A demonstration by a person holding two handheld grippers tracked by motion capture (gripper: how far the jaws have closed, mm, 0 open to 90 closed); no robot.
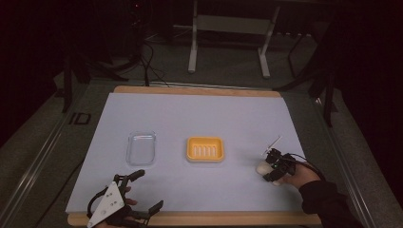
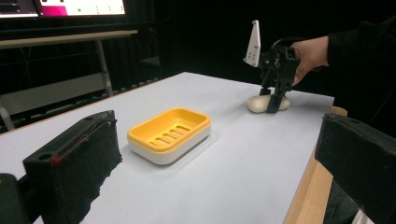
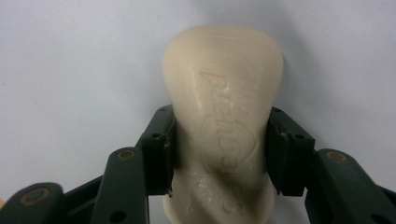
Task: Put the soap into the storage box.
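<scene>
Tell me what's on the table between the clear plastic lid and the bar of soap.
The yellow soap dish sits between the clear lid and the soap bar, as the high view shows.

soap dish (image 2: 169, 134) mid-table | right gripper (image 2: 275, 100) jaws clamp soap bar (image 2: 258, 103) | beyond dish

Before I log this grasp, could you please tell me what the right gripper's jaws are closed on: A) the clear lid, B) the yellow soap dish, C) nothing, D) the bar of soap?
D: in the right gripper view, the right gripper presses both sides of the bar of soap.
</scene>
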